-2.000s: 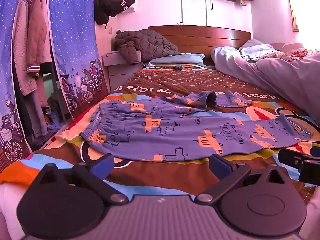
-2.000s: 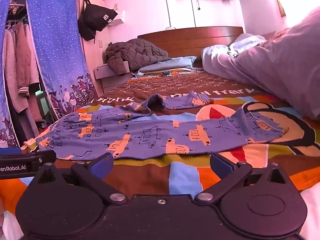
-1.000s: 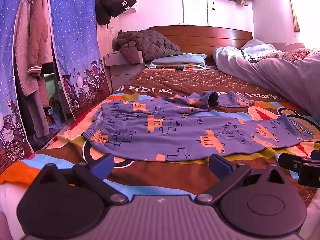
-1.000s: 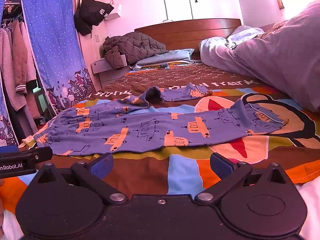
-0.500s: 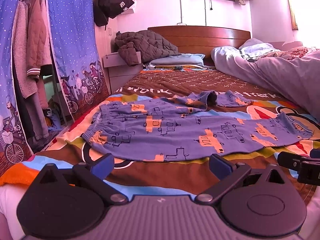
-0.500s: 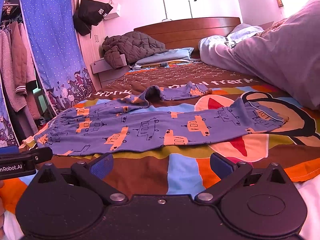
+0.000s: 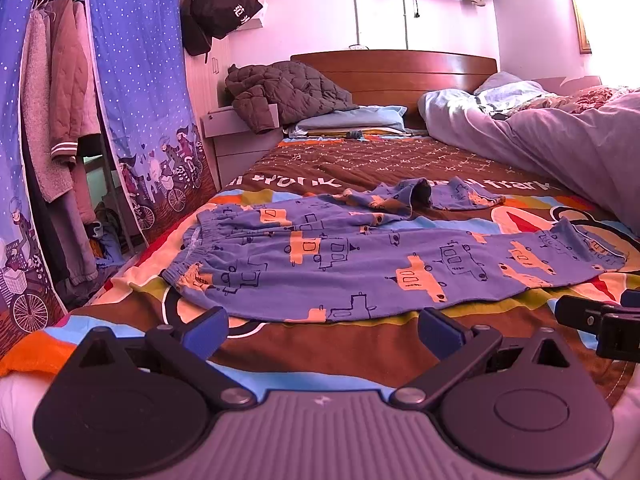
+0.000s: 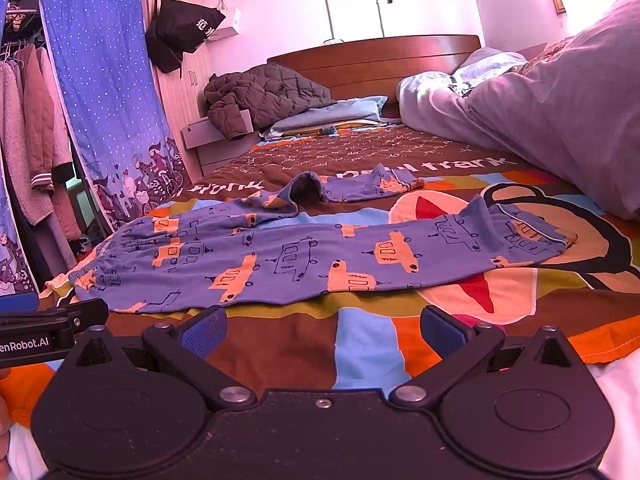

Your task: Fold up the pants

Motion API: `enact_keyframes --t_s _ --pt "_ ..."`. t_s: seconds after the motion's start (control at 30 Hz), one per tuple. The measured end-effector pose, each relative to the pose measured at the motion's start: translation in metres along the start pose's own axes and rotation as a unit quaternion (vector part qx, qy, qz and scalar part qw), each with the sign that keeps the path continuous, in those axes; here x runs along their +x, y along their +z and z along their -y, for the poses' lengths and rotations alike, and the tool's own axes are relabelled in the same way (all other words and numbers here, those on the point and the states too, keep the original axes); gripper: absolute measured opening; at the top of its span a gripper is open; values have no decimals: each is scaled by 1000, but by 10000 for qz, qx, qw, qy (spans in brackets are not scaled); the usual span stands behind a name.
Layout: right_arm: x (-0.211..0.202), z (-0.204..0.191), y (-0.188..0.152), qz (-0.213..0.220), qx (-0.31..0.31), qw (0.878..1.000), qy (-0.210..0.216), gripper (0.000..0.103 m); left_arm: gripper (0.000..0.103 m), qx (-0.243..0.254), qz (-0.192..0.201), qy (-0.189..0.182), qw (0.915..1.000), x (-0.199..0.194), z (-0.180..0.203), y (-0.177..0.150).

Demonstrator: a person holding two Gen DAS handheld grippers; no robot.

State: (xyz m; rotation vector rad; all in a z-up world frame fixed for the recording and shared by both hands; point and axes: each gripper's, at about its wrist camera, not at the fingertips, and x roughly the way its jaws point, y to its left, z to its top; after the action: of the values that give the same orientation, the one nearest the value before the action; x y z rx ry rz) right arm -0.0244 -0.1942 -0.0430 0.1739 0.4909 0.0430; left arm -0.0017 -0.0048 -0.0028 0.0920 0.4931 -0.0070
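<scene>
- Far left: blue curtain [image 7: 132,92] with white dots and printed cyclists; behind its edge hang coats [image 7: 56,96].
- Black bag [image 8: 182,28] hanging on the wall carries white characters, too small for me to read.
- My left gripper [image 7: 322,326]: blue pads spread wide, holding nothing, hovering over the bedspread [image 7: 320,348] near the foot edge. In the right wrist view, its side arm bears the partial marking "enRobot.AI".
- Pants [image 7: 360,256]: blue with orange vehicle print, lying flat across the bed just beyond both sets of pads. Waistband at left near the bed's left edge; near leg runs right; far leg is crumpled and bent back.
- Bedspread lettering behind the pants reads "frank" at right; the left-hand word is unclear.
- My right gripper [image 8: 322,326]: pads spread wide, empty. Bare bedspread lies between pads and the pants hem.
- Right: lilac duvet [image 8: 560,112] bounds the open area; the wooden headboard [image 8: 372,60] closes the far end.
</scene>
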Motion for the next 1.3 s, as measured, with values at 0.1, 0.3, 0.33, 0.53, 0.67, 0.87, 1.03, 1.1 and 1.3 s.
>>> enact_keyframes --t_s 0.1,0.3,0.33,0.53,0.67,0.87,1.03,1.1,1.3 --pt "0 1 0 0 -2 10000 1 102 103 3 2 -4 10000 0 0 0" --pt "0 1 0 8 -1 10000 14 102 103 1 4 0 10000 0 0 0" --pt "-1 1 0 9 0 10000 18 102 103 0 1 1 10000 0 0 0" --pt "-1 1 0 7 2 10000 16 102 103 10 -9 5 10000 0 0 0" --pt "-1 1 0 8 11 10000 20 102 103 30 -16 14 10000 0 -1 -1" --pt "-1 0 -1 8 17 10000 33 102 103 43 -22 16 10000 1 -1 -1" --pt "-1 1 0 10 16 10000 38 102 103 54 -36 19 10000 1 -2 -2" --pt "-1 1 0 9 17 10000 40 102 103 60 -50 21 10000 1 -2 -2" --pt "-1 -4 -2 -10 19 9999 125 102 103 116 -116 25 9999 3 -5 -7"
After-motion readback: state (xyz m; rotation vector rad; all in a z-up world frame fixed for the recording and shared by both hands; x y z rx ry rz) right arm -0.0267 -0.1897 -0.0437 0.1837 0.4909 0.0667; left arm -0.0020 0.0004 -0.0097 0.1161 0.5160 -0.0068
